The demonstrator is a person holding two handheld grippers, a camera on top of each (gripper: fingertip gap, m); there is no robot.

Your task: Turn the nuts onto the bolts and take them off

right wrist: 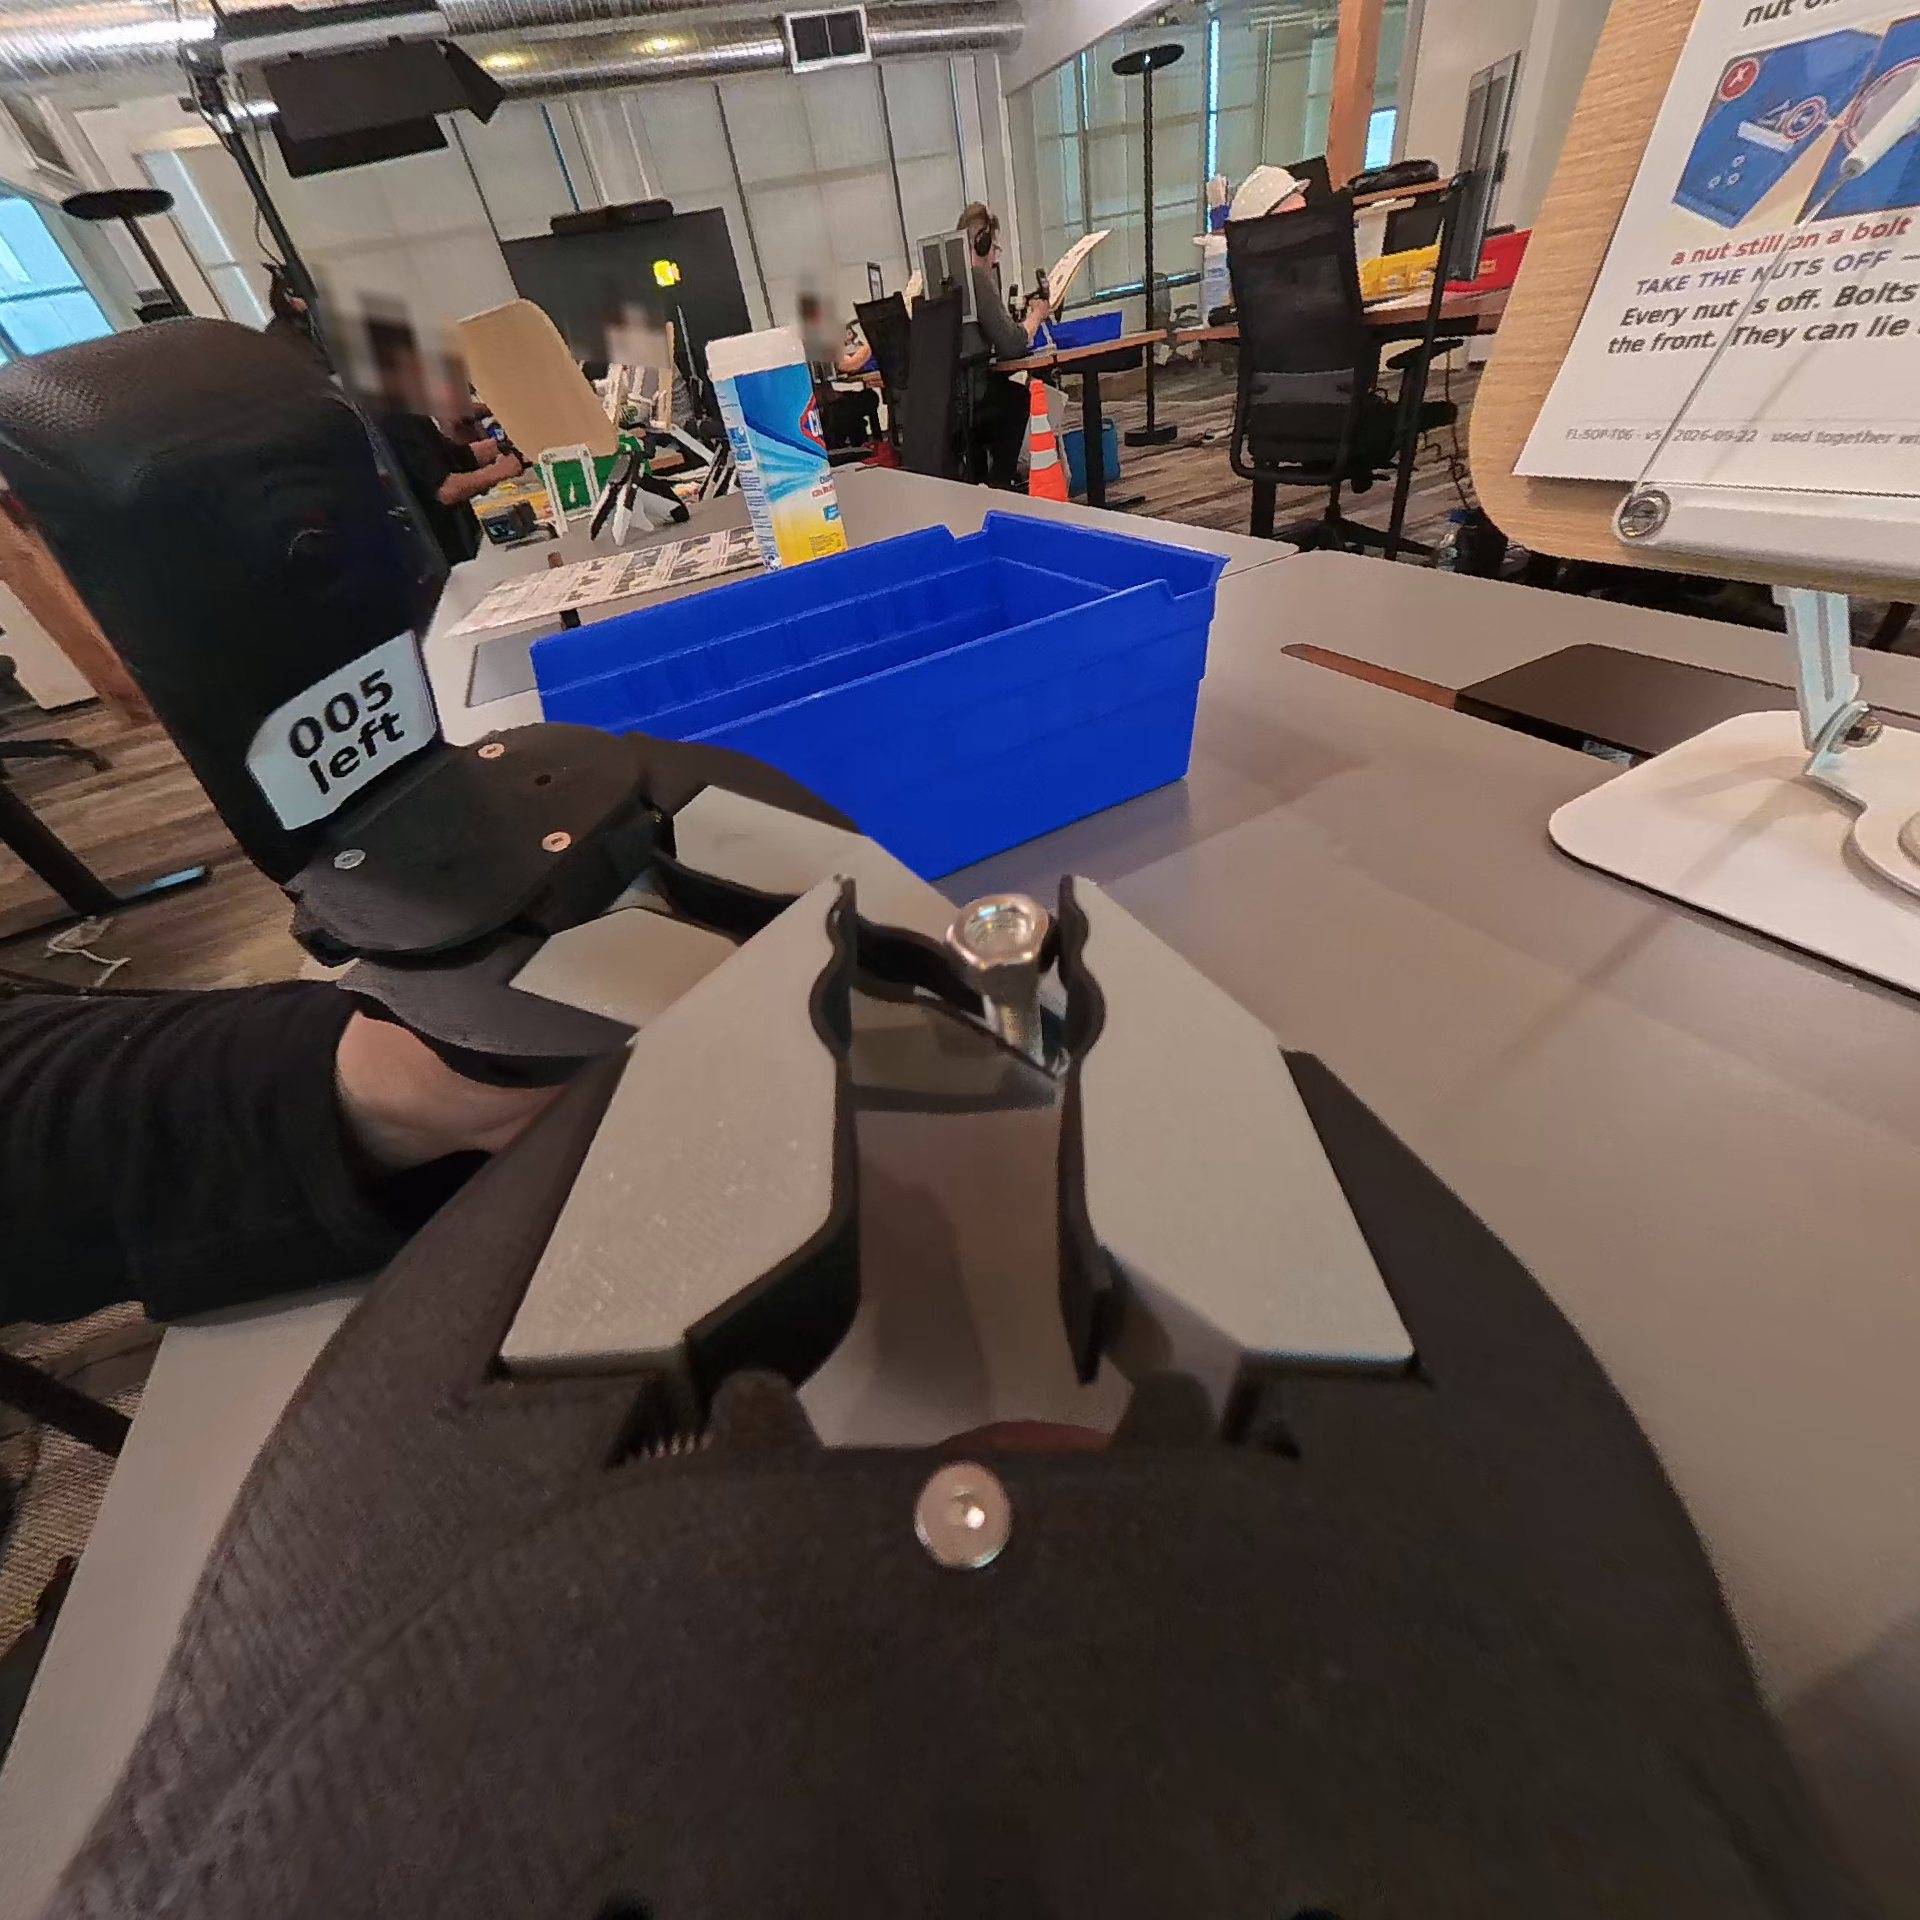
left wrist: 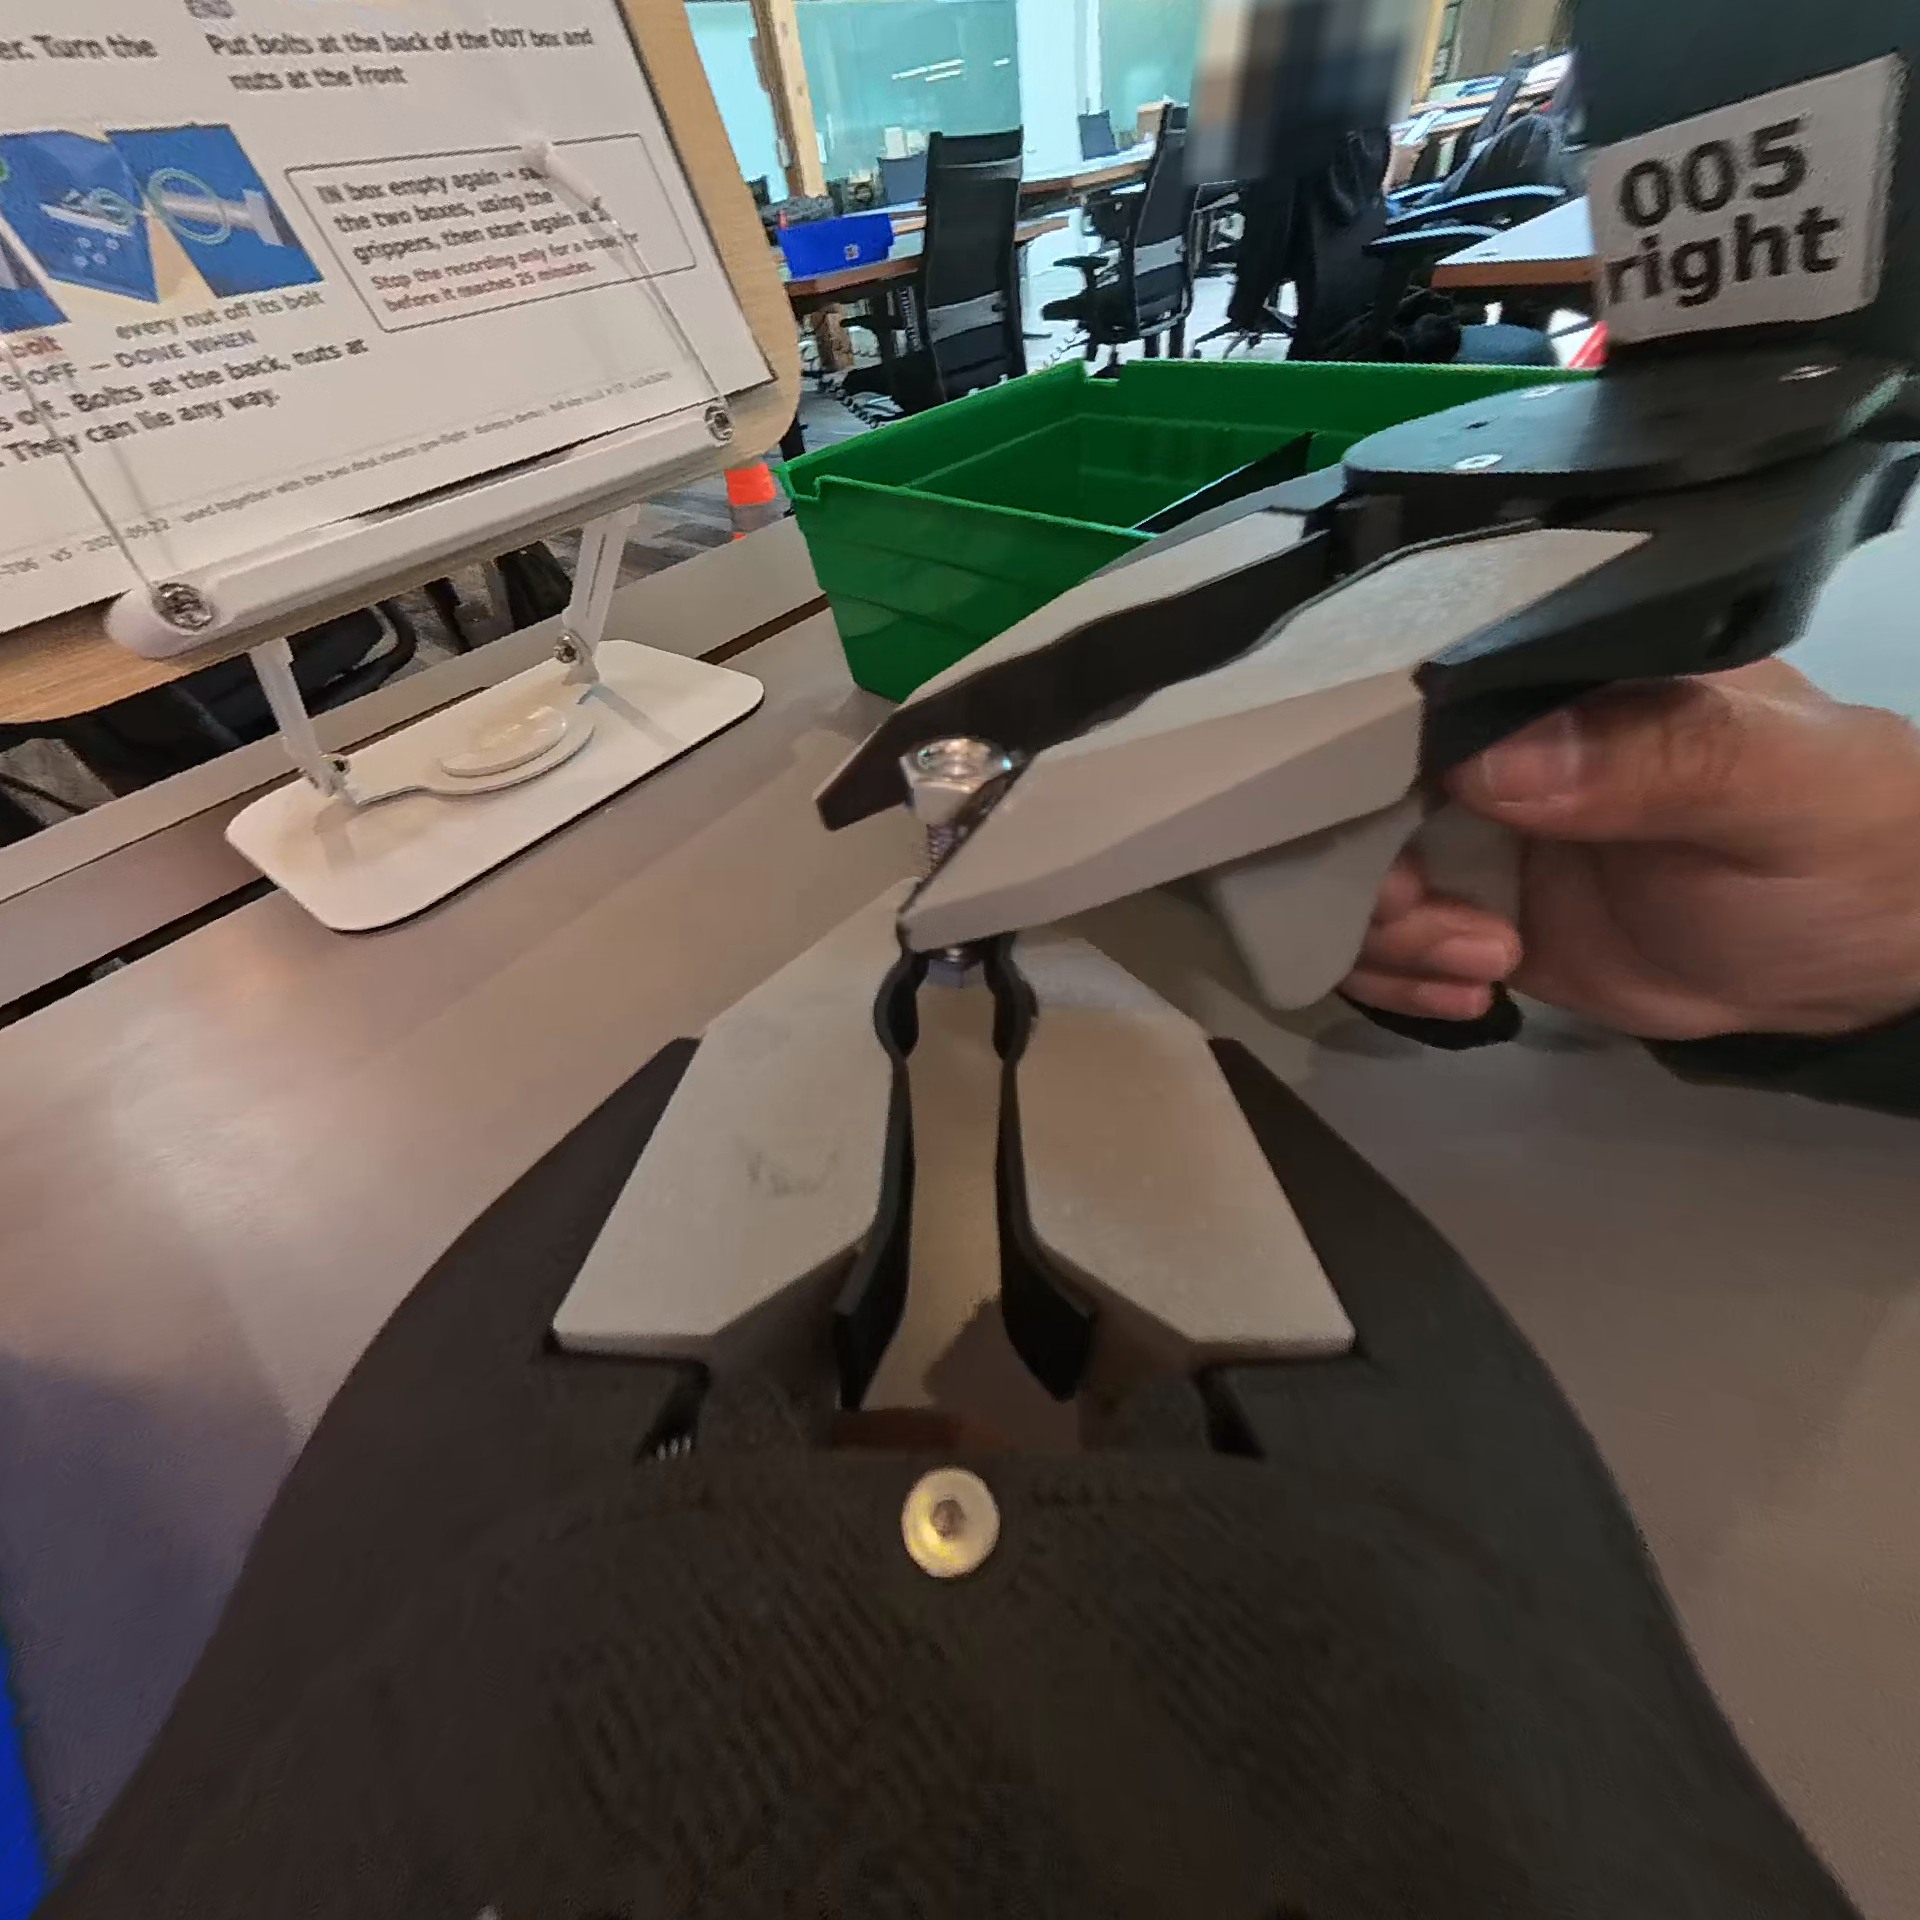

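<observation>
A silver bolt (left wrist: 951, 774) stands upright with its hex head on top; it also shows in the right wrist view (right wrist: 1003, 935). My left gripper (left wrist: 951, 971) is shut on the nut (left wrist: 951, 975) at the lower end of the bolt's thread, above the grey table (left wrist: 312, 1091). My right gripper (right wrist: 956, 904) comes in from the right and brackets the bolt head. Its fingers stand wider than the head, which touches only the right-hand finger (right wrist: 1164, 1091). The nut is hidden in the right wrist view.
A green bin (left wrist: 935, 561) stands behind the grippers to the right. A blue bin (right wrist: 883, 707) stands on the table to the left. A white stand (left wrist: 488, 790) holds an instruction sheet. A wipes canister (right wrist: 774, 447) stands behind the blue bin. Both grippers' tips are close together, under 4 cm apart.
</observation>
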